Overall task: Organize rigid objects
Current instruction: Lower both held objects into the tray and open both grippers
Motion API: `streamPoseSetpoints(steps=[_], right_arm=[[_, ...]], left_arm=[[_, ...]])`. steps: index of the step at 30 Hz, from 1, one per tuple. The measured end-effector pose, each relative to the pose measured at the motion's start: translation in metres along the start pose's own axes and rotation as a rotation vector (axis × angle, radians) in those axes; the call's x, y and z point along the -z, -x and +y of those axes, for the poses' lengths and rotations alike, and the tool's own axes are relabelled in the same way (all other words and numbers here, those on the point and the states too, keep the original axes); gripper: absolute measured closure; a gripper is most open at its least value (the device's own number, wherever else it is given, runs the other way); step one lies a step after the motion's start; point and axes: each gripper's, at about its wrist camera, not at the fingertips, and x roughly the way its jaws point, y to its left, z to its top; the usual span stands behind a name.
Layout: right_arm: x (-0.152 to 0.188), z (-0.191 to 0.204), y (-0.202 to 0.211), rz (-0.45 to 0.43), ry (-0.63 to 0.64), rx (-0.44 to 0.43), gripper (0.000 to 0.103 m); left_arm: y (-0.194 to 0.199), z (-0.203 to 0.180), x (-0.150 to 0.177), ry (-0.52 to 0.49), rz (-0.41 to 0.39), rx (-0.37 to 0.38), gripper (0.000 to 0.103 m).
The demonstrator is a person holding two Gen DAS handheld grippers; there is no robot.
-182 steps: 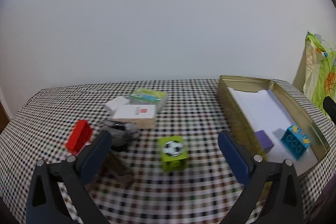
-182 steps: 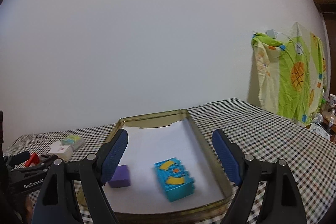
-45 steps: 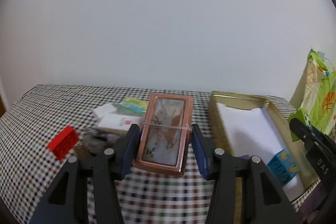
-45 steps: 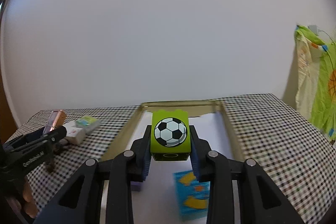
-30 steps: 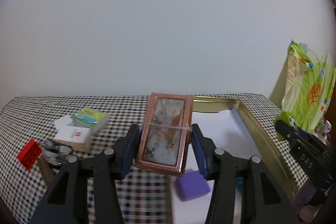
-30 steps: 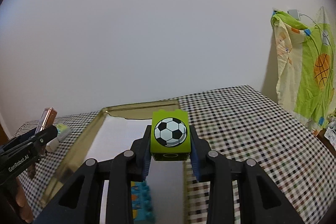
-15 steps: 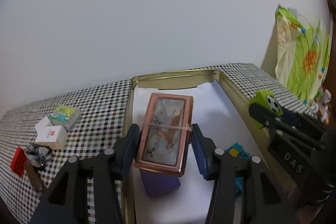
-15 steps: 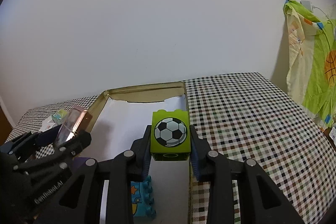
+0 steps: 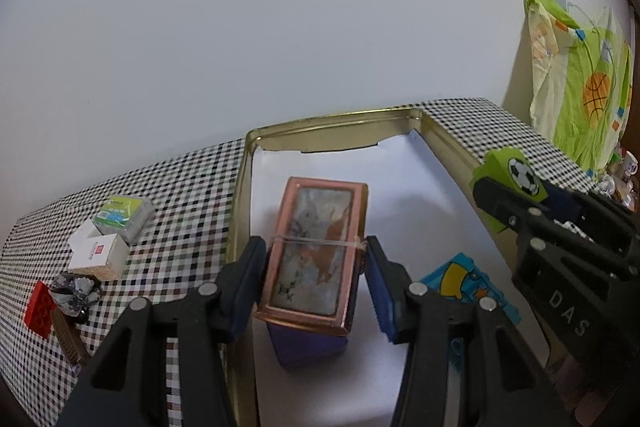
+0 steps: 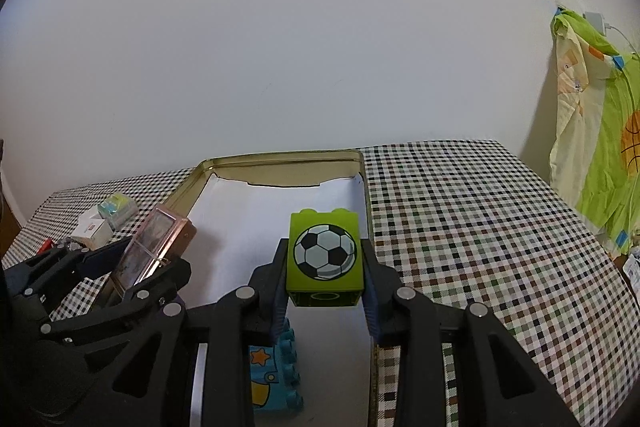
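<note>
at the far left of the checked-cloth surface [image 9: 188,195] lies a flat red toy brick [image 9: 39,306], with a brown strip [image 9: 69,337] and a crumpled grey-and-black wrapper [image 9: 75,292] touching it. just beyond them sits a white cardboard box with a red mark [image 9: 96,255], and a clear pack with a green-and-blue label [image 9: 124,215] leans against the box's far side.

the left tongs [image 9: 314,281] are closed on a copper-framed rectangular case with a picture under its clear lid [image 9: 317,253], pressing on its two long sides. the case is held above the gold-coloured metal tray [image 9: 240,203], which is lined with white paper [image 9: 400,187]. under the case a purple block [image 9: 306,345] rests on the paper. to its right a blue toy brick with yellow shapes [image 9: 464,283] also lies in the tray.

the right tongs [image 10: 325,281] are clamped on a lime-green toy brick printed with a football [image 10: 325,259], studs upward, held over the right part of the tray near its right wall. in the right wrist view the blue brick shows below the tongs. at the far right, off the surface, hangs a green and cream cloth with a basketball print [image 9: 580,83].
</note>
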Motion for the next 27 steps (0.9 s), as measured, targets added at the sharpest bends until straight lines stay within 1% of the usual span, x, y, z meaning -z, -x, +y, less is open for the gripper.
streamPoseSetpoints(steps=[8,11,12,14,16,17,19,21,23,24,27], right_arm=[[0.0,0.0,-0.001,0.001,0.004,-0.013,0.068],[-0.001,0.0,-0.001,0.004,0.006,-0.014,0.068],[0.0,0.001,-0.002,0.002,0.004,-0.012,0.068],[-0.001,0.001,-0.002,0.002,0.003,-0.016,0.067],[-0.001,0.002,-0.002,0.003,0.002,-0.019,0.059],[-0.001,0.002,-0.001,-0.003,-0.001,-0.015,0.056],[-0.001,0.001,0.004,-0.028,-0.017,-0.011,0.038],[-0.001,0.0,0.008,-0.054,-0.03,-0.005,0.03],[0.0,0.0,0.009,-0.061,-0.036,-0.005,0.03],[0.0,0.0,0.009,-0.058,-0.037,-0.006,0.03],[0.0,-0.001,0.011,-0.067,-0.048,-0.011,0.03]], left_arm=[[-0.002,0.0,0.0,-0.002,0.015,-0.002,0.054],[-0.004,0.001,0.0,0.003,0.033,0.004,0.053],[-0.004,0.001,-0.001,0.007,0.03,0.006,0.051],[-0.002,0.0,-0.001,0.003,0.021,-0.005,0.045],[0.0,-0.001,-0.001,-0.004,0.01,-0.007,0.034],[0.002,-0.002,-0.001,-0.007,0.004,-0.01,0.032],[0.004,-0.002,-0.001,-0.007,-0.011,-0.013,0.027],[0.005,-0.001,0.0,-0.007,-0.017,-0.012,0.026],[0.006,0.001,0.0,0.005,-0.027,-0.005,0.025],[0.007,0.002,0.0,0.013,-0.031,-0.002,0.023],[0.011,0.007,0.0,0.043,-0.054,0.004,0.013]])
